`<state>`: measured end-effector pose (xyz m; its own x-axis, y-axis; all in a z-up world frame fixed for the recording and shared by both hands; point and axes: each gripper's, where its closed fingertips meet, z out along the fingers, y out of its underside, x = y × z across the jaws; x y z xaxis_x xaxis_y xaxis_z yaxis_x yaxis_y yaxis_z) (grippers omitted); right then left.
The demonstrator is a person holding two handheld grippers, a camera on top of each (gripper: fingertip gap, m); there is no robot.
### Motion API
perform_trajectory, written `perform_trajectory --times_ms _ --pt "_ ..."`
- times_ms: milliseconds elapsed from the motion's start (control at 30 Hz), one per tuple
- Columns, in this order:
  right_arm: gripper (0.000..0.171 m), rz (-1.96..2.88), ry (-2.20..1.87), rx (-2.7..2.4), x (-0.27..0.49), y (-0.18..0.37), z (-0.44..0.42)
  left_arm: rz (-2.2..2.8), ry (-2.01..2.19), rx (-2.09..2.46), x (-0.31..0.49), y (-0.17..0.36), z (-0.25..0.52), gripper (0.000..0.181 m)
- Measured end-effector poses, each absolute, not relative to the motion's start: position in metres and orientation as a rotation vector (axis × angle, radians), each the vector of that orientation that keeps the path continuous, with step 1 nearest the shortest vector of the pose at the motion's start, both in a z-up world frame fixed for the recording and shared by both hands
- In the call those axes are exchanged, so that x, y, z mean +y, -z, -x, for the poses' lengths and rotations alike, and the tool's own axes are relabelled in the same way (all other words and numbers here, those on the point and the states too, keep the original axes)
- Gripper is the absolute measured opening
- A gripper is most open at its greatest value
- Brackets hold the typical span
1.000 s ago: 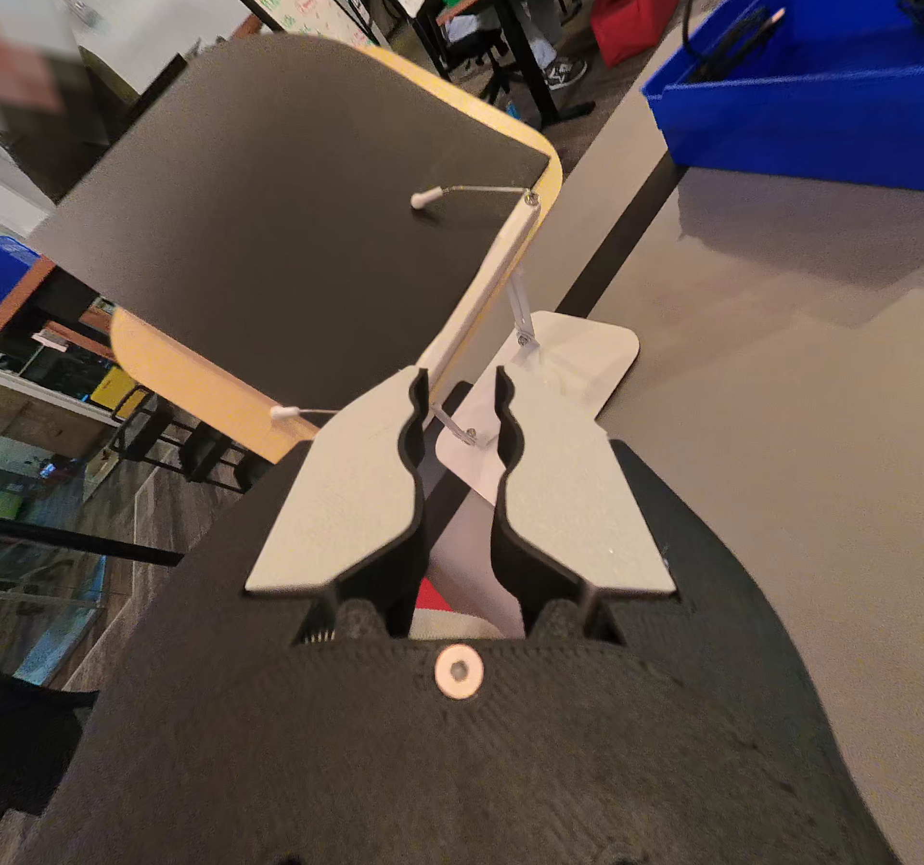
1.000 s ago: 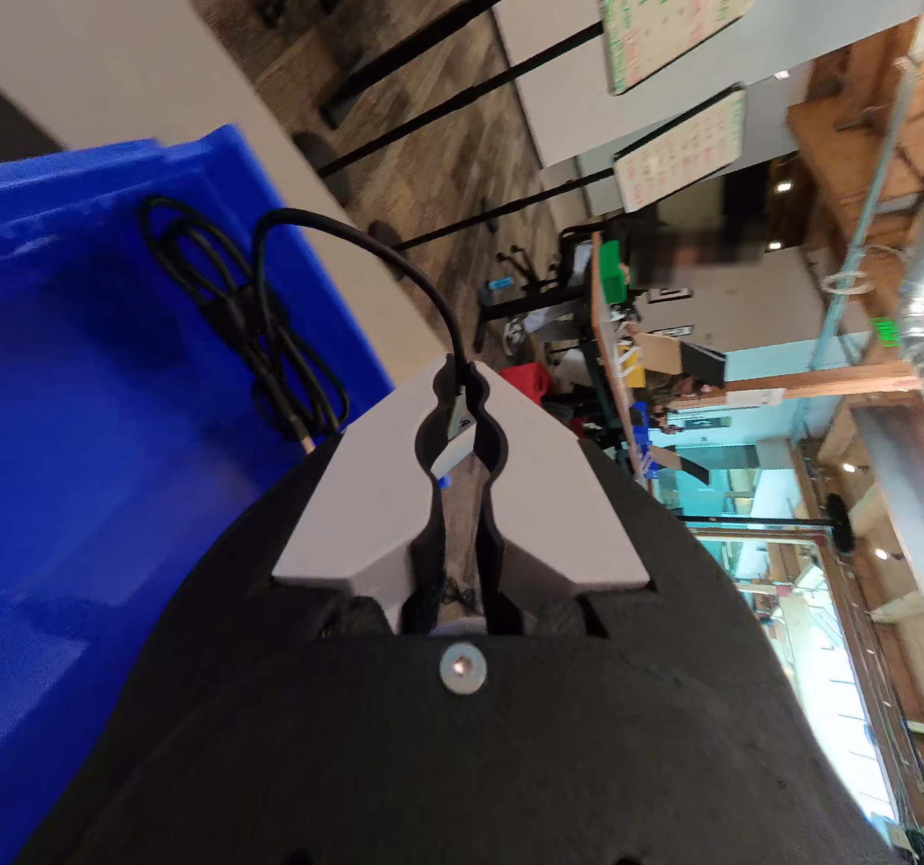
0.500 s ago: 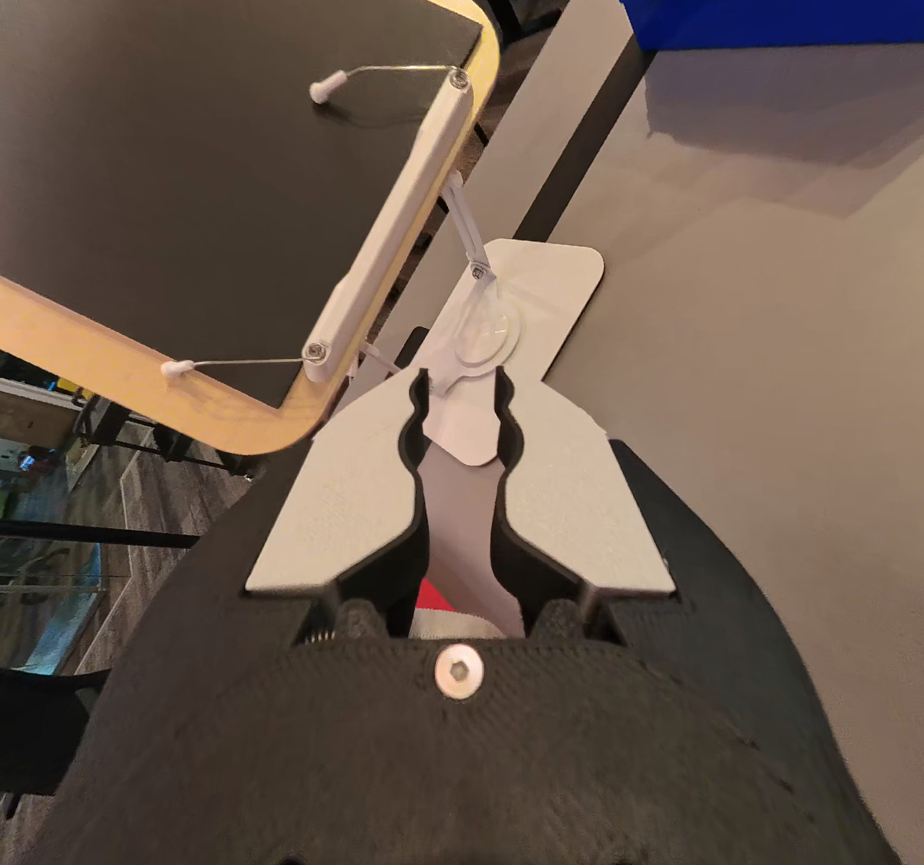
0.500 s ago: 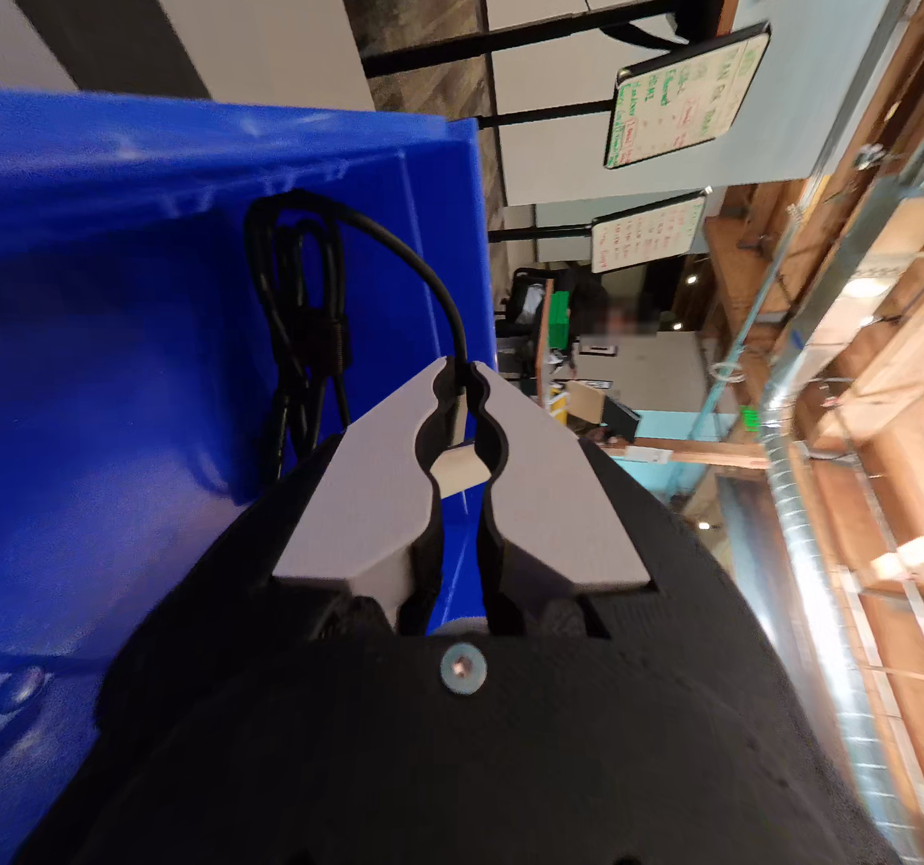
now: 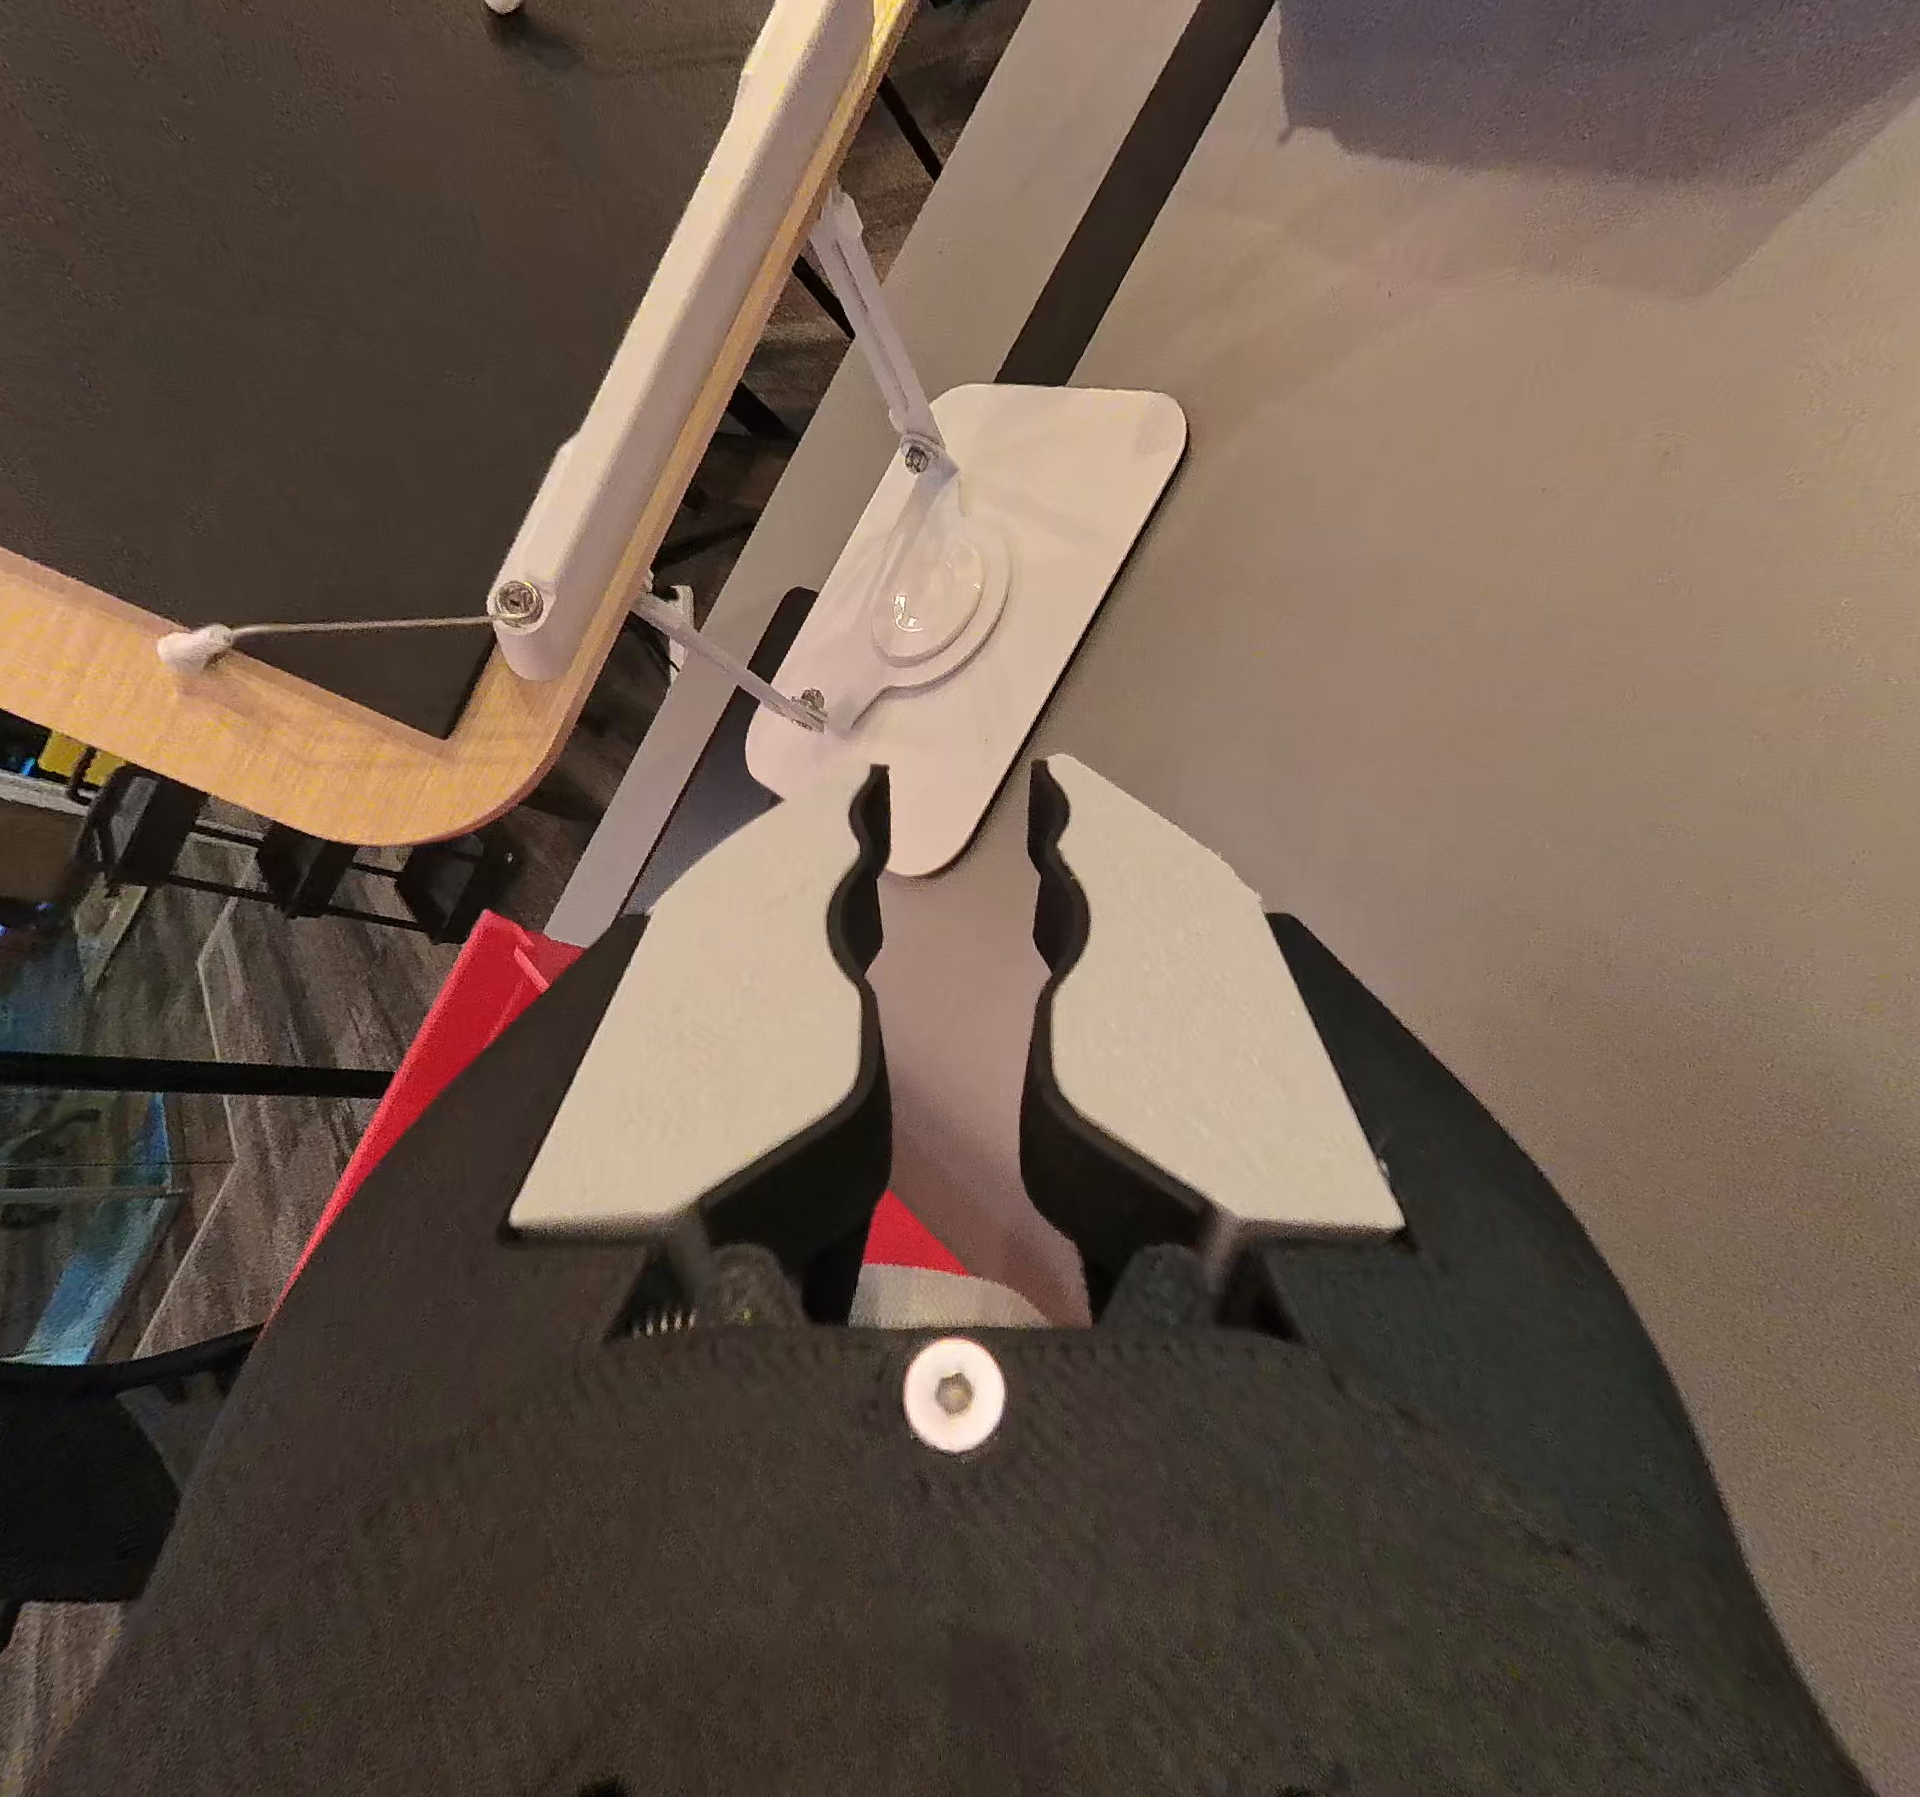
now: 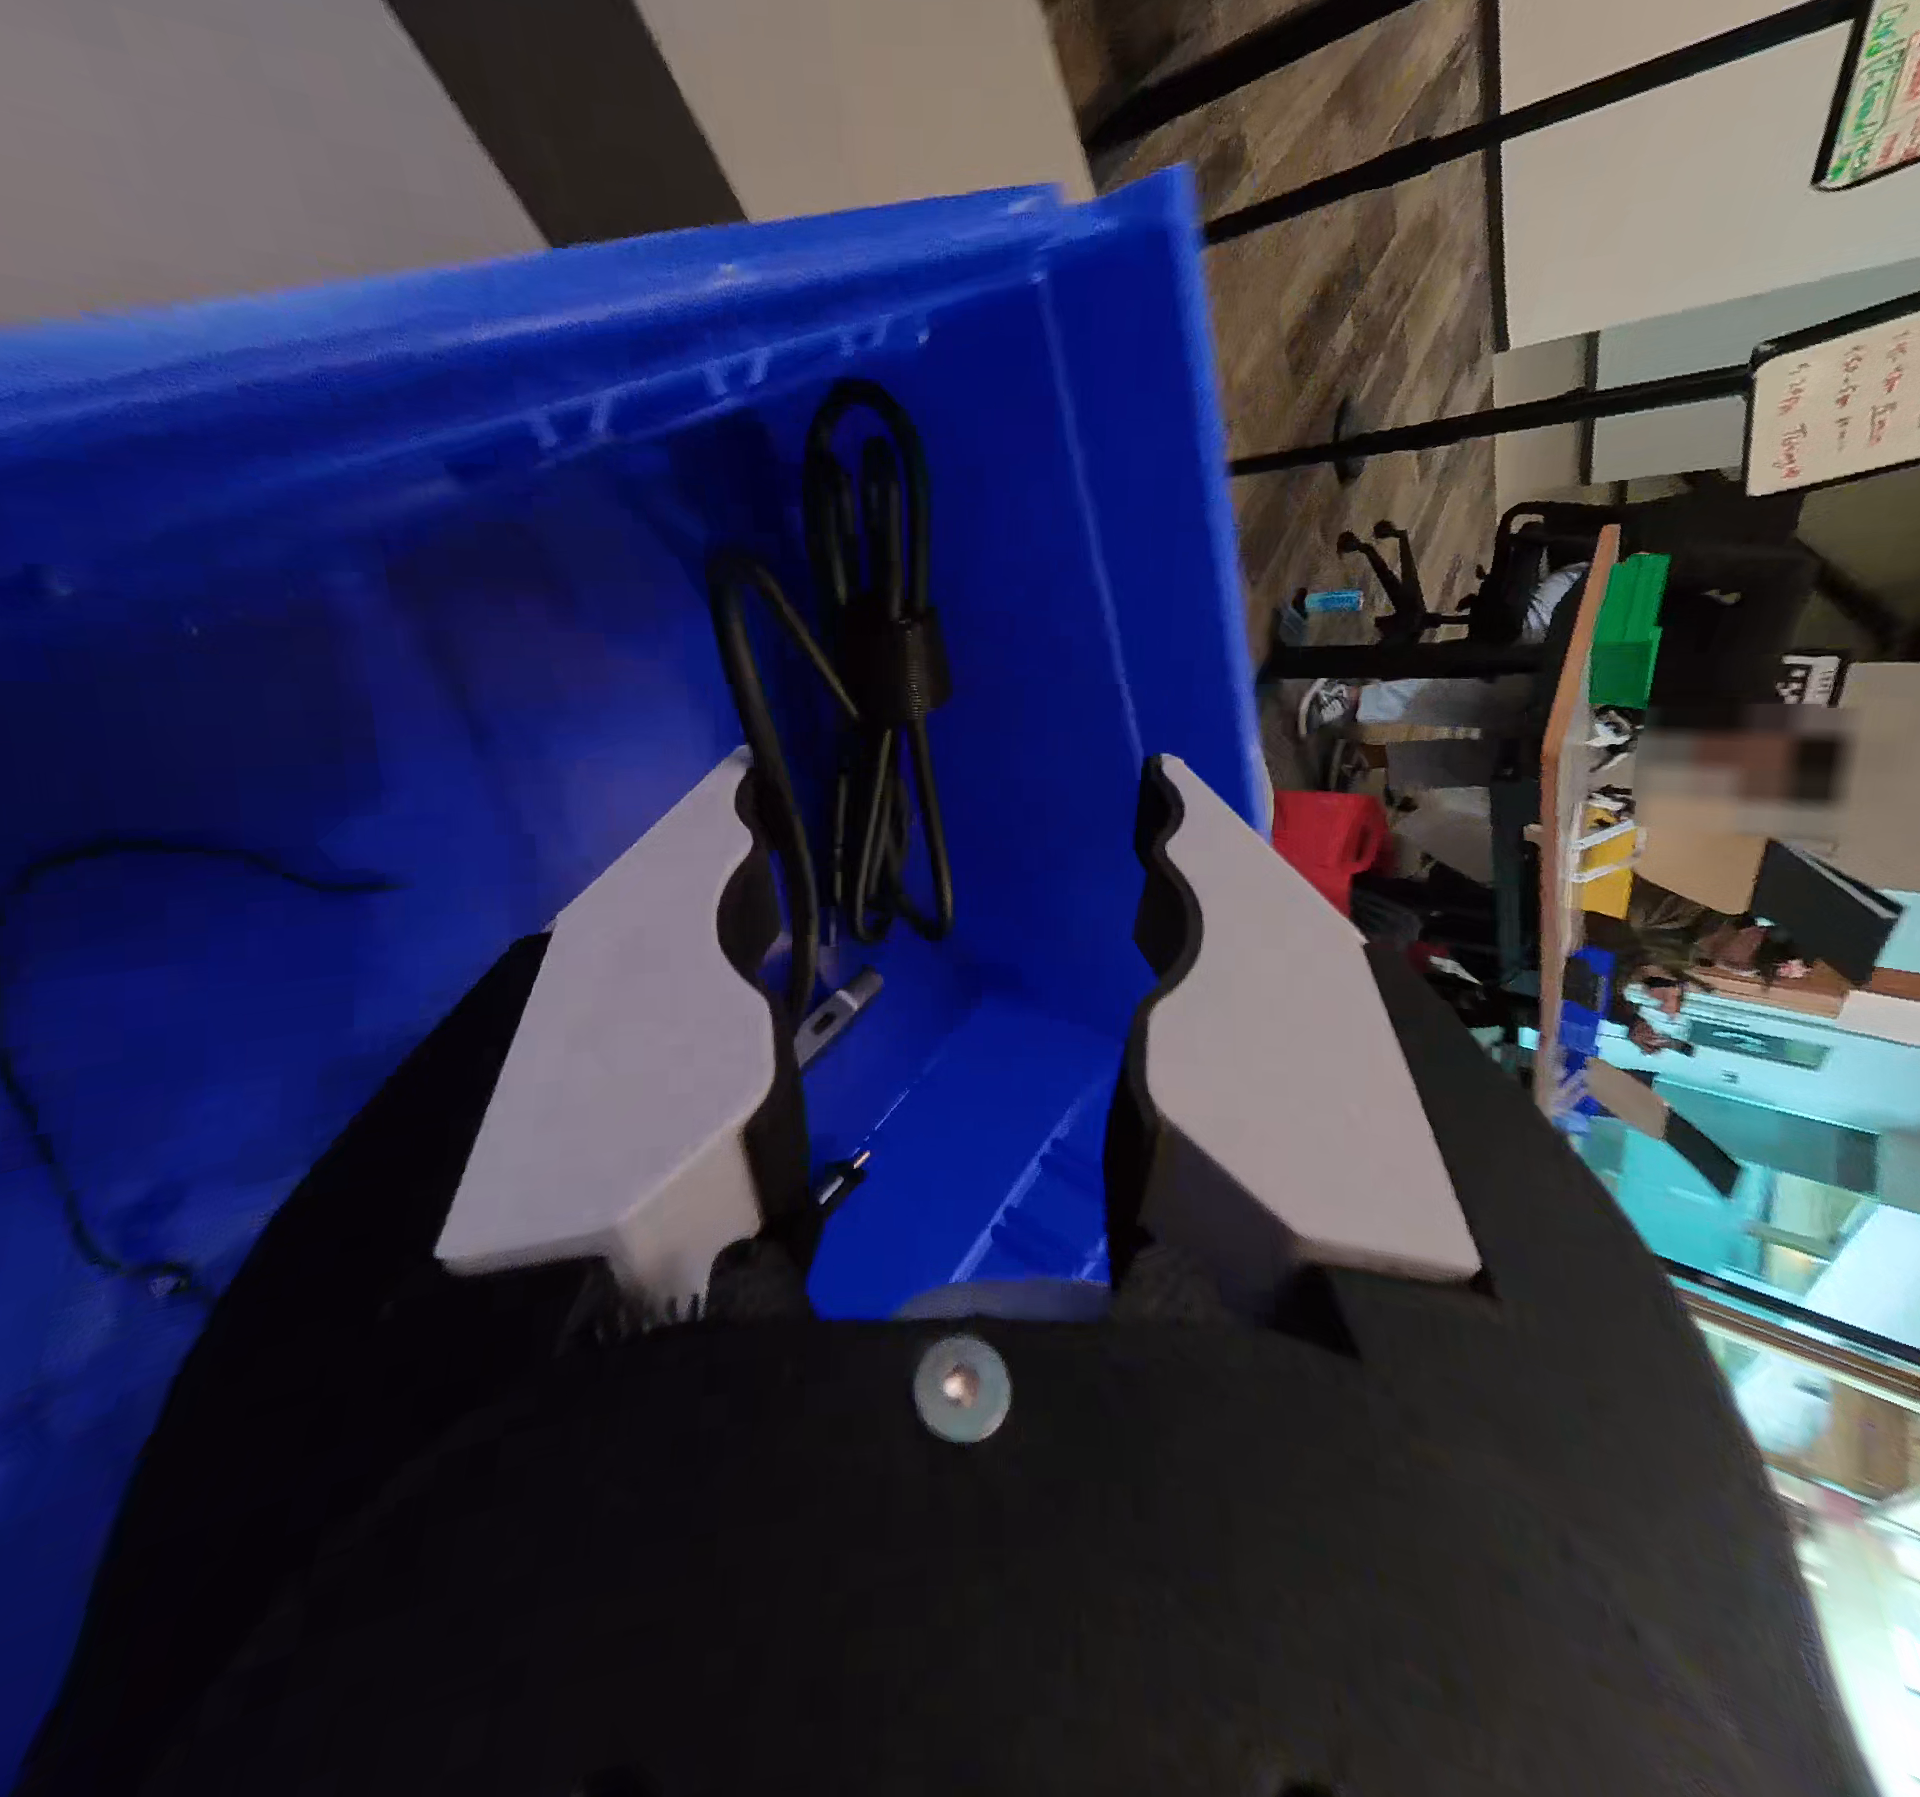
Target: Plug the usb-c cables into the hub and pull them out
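In the right wrist view a bundled black USB-C cable (image 6: 883, 656) lies in the blue bin (image 6: 416, 500). My right gripper (image 6: 948, 776) is wide open above it and holds nothing. One strand of the cable runs down along the inner side of the left finger. A small grey hub-like piece (image 6: 842, 1004) and a plug end (image 6: 847, 1176) lie on the bin floor between the fingers. In the left wrist view my left gripper (image 5: 958, 786) is slightly open and empty, over the grey table (image 5: 1507, 708).
A white stand base (image 5: 1049, 542) sits just ahead of the left fingertips and carries a black wood-edged board (image 5: 312, 241). A red object (image 5: 457, 1020) lies at the table edge. A thin black wire (image 6: 94, 916) lies in the bin at left. The tips of one gripper are about 50 cm away from the tips of the other.
My right gripper was shut on the cable end and has opened, letting it drop into the blue bin. My left gripper has pulled back from the white stand, with the same gap.
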<state>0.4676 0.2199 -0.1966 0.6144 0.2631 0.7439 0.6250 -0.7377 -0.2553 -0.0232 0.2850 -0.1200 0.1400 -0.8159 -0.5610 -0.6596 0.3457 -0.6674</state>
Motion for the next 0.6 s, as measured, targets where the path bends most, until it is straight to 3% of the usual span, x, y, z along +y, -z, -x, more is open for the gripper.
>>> perform_trajectory --times_ms 200,300,367,600 --pt "0.062 2.455 0.677 -0.577 0.193 0.165 -0.450 1.383 0.188 1.580 0.283 0.123 0.031 0.025" --pt "0.049 2.512 0.506 -0.530 0.165 0.148 -0.432 1.386 0.185 1.581 0.282 0.123 0.035 0.025" --pt "0.030 2.595 0.376 -0.544 0.138 0.156 -0.412 1.387 0.195 1.583 0.279 0.124 0.037 0.025" --pt "0.040 2.934 0.406 -0.425 0.079 0.247 -0.405 1.399 0.206 1.610 0.269 0.139 0.040 0.025"
